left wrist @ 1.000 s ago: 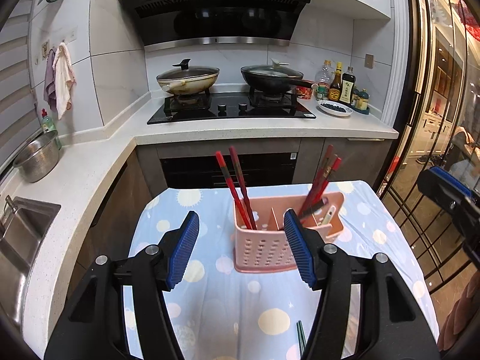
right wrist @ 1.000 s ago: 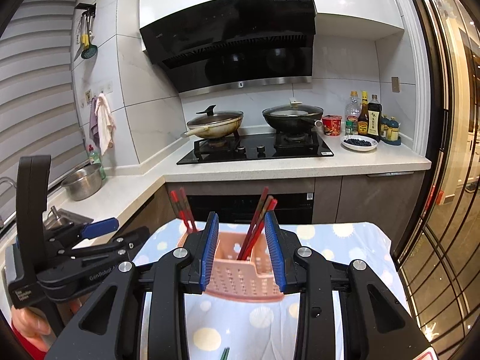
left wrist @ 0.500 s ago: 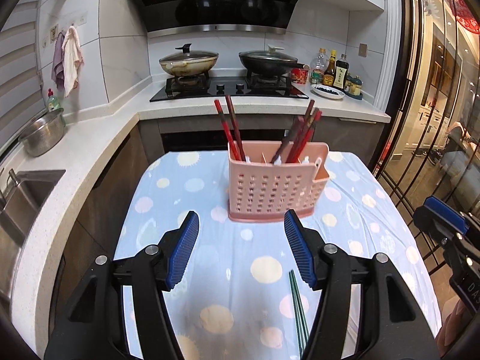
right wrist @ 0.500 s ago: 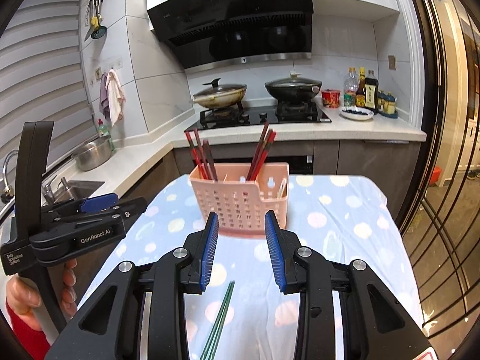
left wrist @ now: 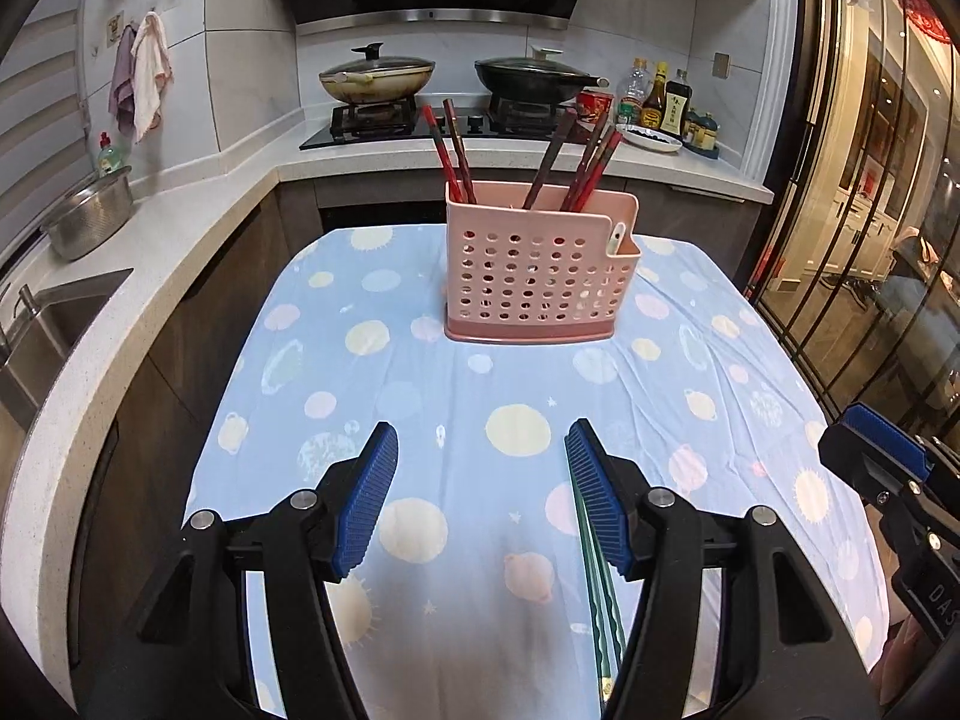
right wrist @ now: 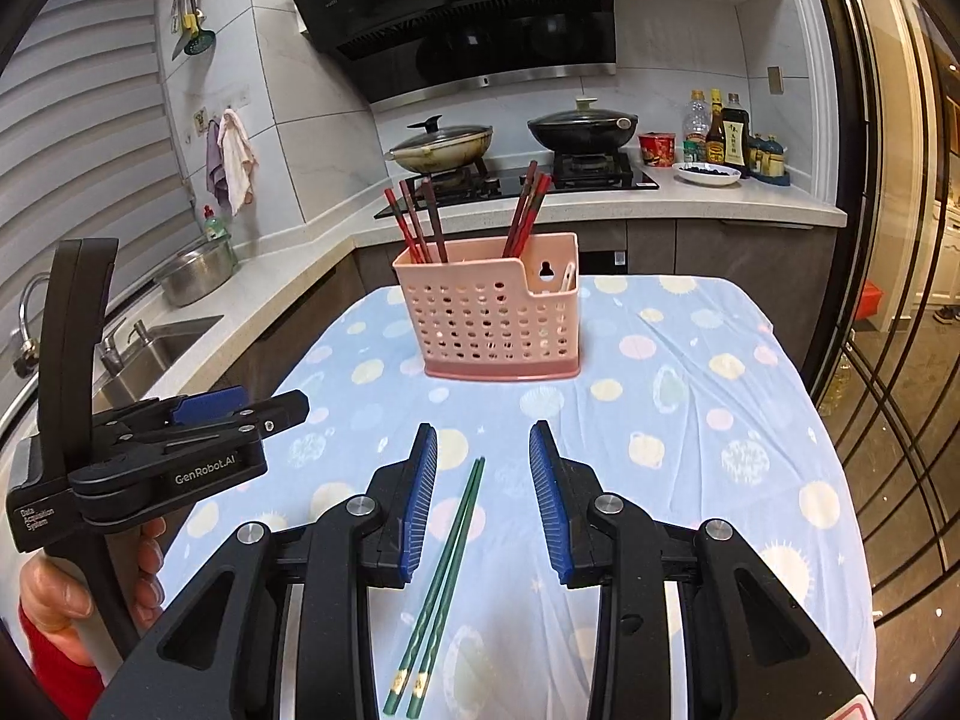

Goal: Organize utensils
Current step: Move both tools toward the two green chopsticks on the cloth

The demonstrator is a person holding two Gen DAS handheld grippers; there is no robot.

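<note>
From the left wrist camera, the left gripper hangs above a table covered by a blue cloth printed with pale suns and planets; its blue-padded jaws stand spread wide with nothing between them. A pair of green chopsticks lies flat on the cloth, half hidden under the right-hand pad, probably because this gripper is aimed a little to one side of them. Farther back, near the table's far end, stands a pink perforated utensil holder with red chopsticks leaning out of two compartments, which appears to be where the loose pair belongs. The right gripper shows at the frame's right edge. Behind the table a pale counter holds a gas hob with two lidded woks, sauce bottles, a steel bowl and a sink. From the right wrist camera, the right gripper has its jaws parted, narrower than the other, and the green chopsticks lie on the cloth between them, untouched, lined up for a pinch. The pink holder stands well beyond. The left gripper, held by a hand in a red sleeve, is at left.
</note>
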